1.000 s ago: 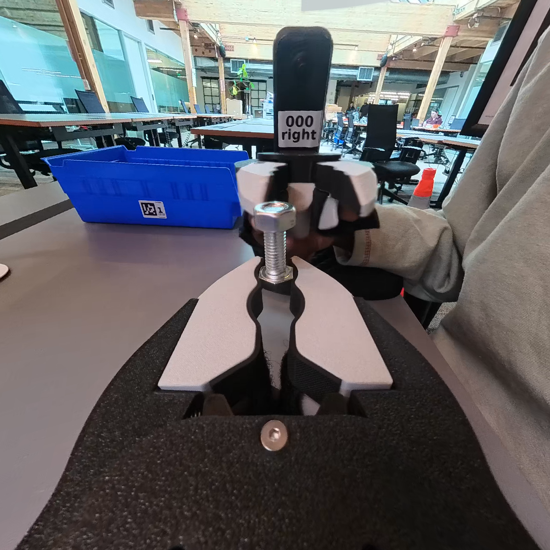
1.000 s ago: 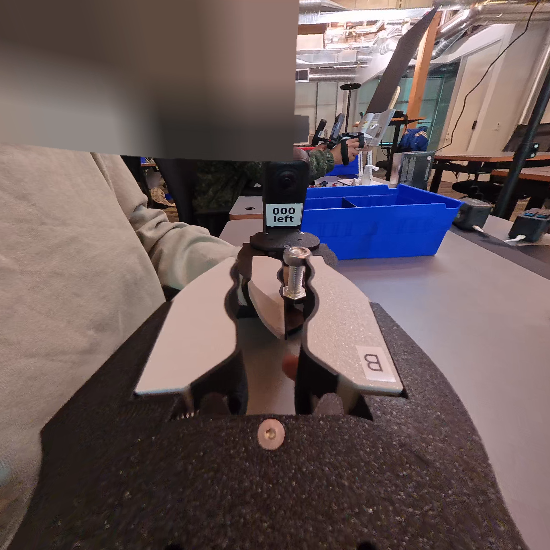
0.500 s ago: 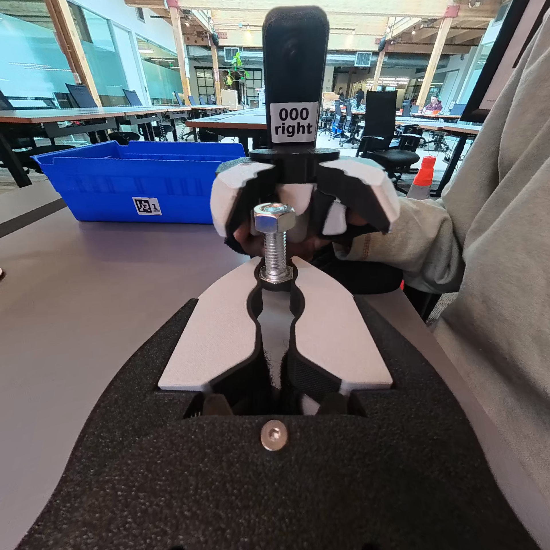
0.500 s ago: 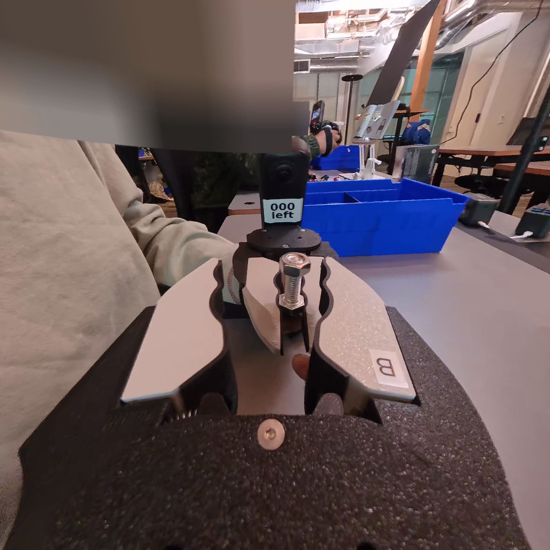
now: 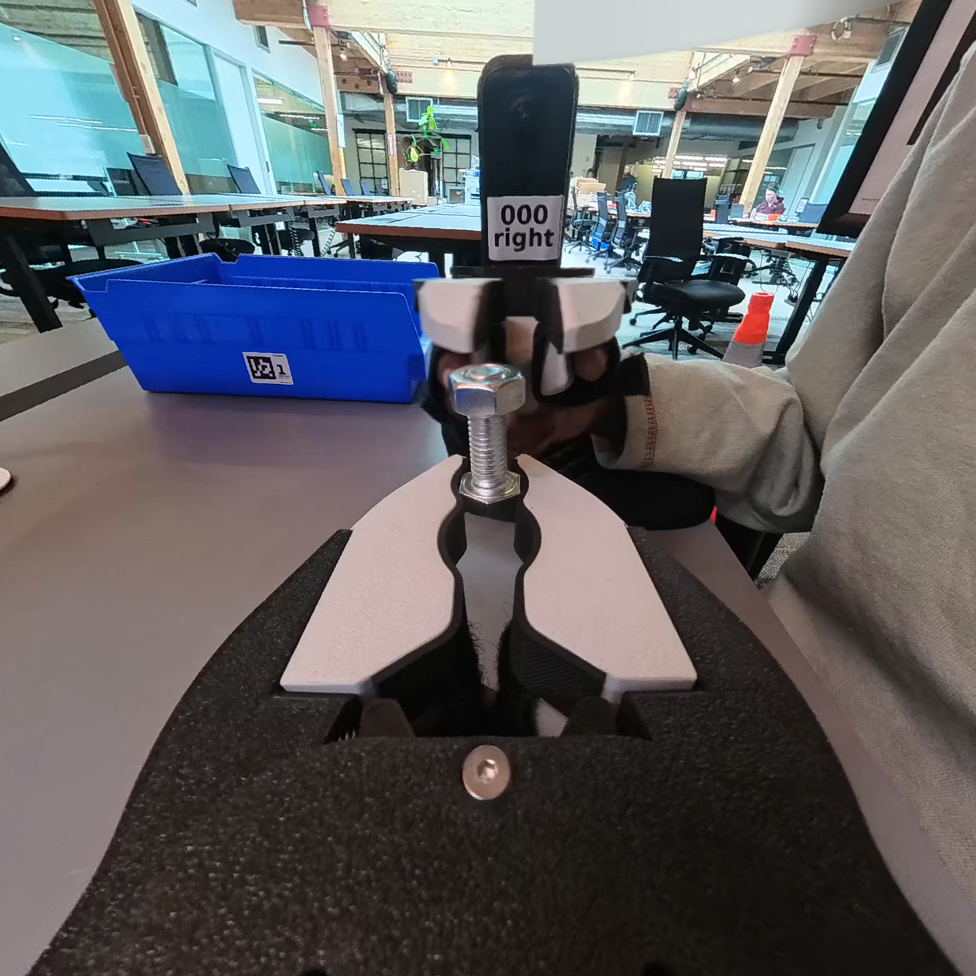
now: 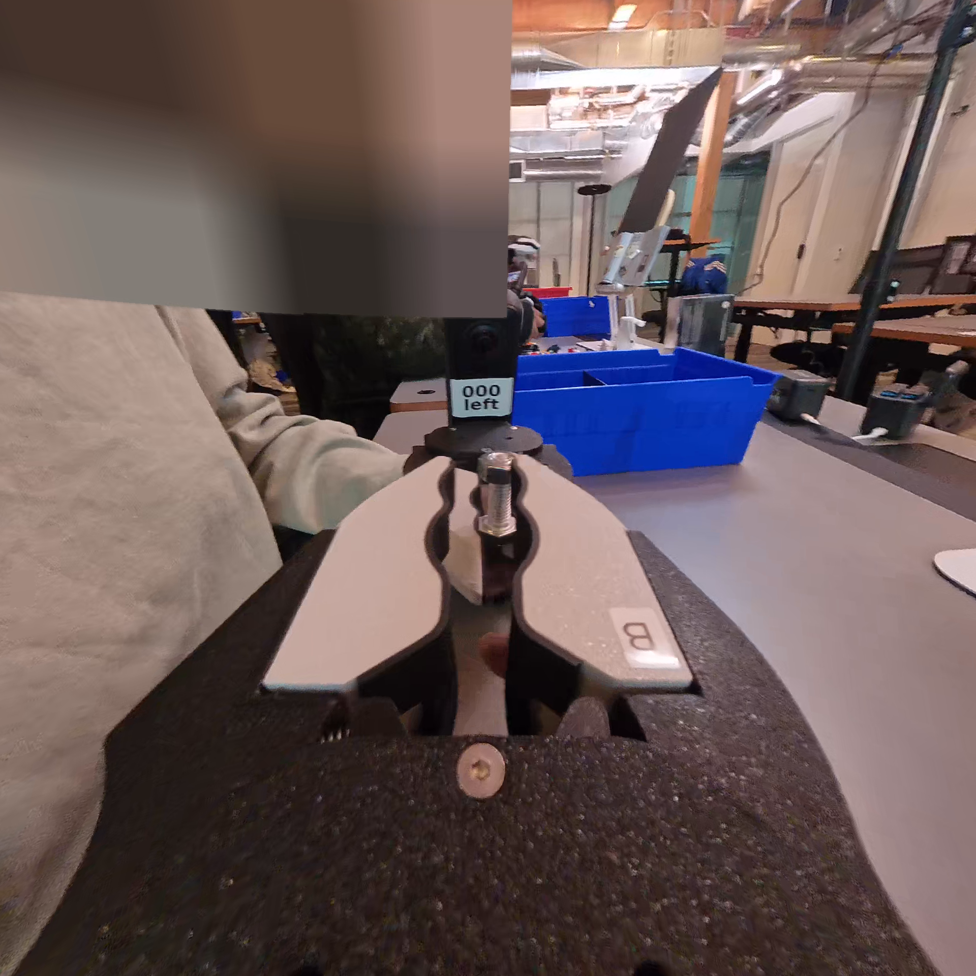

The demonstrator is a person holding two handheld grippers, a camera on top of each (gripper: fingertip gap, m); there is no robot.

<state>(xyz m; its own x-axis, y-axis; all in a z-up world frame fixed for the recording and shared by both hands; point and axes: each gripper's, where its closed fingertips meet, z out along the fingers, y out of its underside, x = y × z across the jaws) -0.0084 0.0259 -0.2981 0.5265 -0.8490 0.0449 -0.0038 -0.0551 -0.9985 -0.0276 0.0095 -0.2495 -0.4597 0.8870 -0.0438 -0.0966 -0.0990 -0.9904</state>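
One steel bolt with nut, upright above the counter | left tongs clamped on the nut | right tongs closed around the head | judged heavy, rigid, slick; best gripped on hex flats | blue bin behind.

Each gripper has a black, grainy body with a silver screw at its centre and two flat white fingers edged in black. One finger carries a small lettered sticker. The person wears a loose beige sweatshirt with orange-stitched cuffs.
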